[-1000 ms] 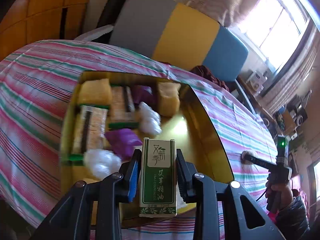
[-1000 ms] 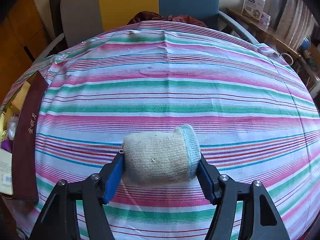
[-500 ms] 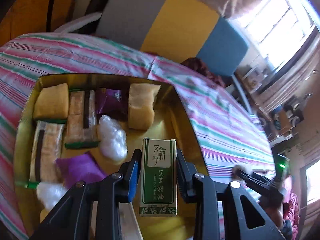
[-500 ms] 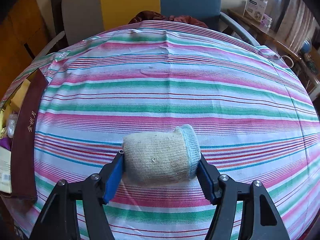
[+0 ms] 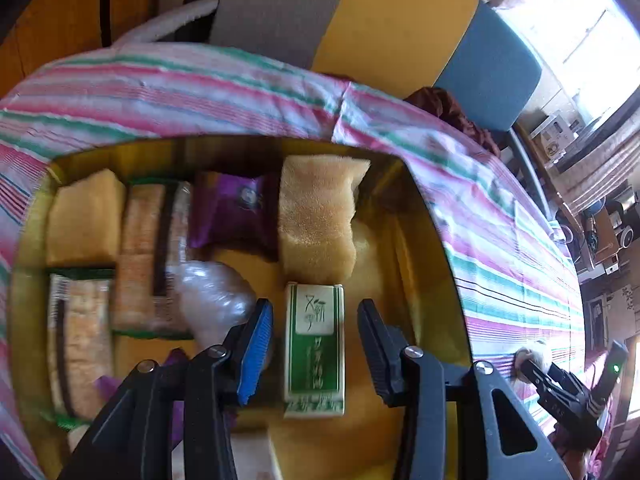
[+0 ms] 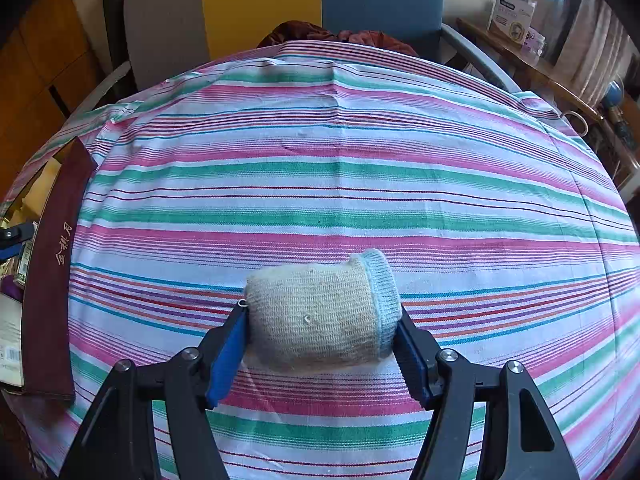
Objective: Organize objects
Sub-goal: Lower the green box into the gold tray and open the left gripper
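Observation:
In the left wrist view my left gripper [image 5: 315, 340] is open over a gold-lined box [image 5: 424, 216]. A small green and white carton [image 5: 315, 344] lies flat on the box floor between the fingers, with gaps on both sides. In the right wrist view my right gripper [image 6: 322, 328] is shut on a rolled beige sock with a pale blue cuff [image 6: 320, 316], at the striped tablecloth [image 6: 340, 172]. The right gripper and the sock also show small at the far right of the left wrist view [image 5: 536, 364].
The box holds yellow sponges [image 5: 316, 220], wrapped snack bars [image 5: 148, 252], a purple packet [image 5: 236, 212] and a clear plastic bundle [image 5: 212, 296]. Its dark red wall [image 6: 52, 264] is at the left of the right wrist view. A grey, yellow and blue chair back [image 6: 280, 4] stands behind the table.
My left gripper moved down into the box with the carton, then opened and let it go; the carton now lies on the box floor. The right gripper and sock have barely moved.

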`<action>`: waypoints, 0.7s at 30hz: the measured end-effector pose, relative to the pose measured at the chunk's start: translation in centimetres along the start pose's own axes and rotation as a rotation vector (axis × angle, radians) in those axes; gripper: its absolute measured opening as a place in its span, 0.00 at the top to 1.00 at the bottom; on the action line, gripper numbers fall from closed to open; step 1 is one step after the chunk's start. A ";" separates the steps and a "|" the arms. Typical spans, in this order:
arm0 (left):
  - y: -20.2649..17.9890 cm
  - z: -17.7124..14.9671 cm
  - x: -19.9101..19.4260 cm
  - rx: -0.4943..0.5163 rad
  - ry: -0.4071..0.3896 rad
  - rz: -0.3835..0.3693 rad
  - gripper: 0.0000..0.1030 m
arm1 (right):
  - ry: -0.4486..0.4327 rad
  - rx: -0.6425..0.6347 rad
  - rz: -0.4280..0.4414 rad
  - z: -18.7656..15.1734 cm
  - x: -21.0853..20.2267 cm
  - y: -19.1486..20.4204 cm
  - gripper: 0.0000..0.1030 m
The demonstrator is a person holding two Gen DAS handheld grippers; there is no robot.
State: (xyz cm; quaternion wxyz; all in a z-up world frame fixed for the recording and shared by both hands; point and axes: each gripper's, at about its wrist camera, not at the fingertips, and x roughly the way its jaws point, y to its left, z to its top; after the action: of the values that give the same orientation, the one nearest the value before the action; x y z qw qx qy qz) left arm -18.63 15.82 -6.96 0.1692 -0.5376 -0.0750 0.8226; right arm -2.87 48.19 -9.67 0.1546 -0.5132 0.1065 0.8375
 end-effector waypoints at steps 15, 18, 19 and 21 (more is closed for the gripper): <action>4.5 -8.1 -10.3 0.079 -0.210 0.093 0.57 | -0.019 -0.024 -0.007 0.0 -1.0 0.8 0.34; 5.8 -9.3 -10.4 0.061 -0.197 0.112 0.57 | -0.071 -0.063 0.052 0.1 -3.3 3.4 0.34; 6.2 -9.6 -10.4 0.056 -0.195 0.116 0.57 | -0.090 -0.083 0.084 0.1 -4.2 4.6 0.34; 7.0 -10.0 -10.6 0.039 -0.195 0.120 0.57 | -0.130 -0.145 0.150 -0.3 -6.0 7.7 0.34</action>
State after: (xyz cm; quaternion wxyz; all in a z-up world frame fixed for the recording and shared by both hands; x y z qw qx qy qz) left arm -7.03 4.90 -4.11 0.1219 -0.4550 -0.0426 0.8811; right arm -2.94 40.02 -4.27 0.0608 -0.4584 0.0734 0.8836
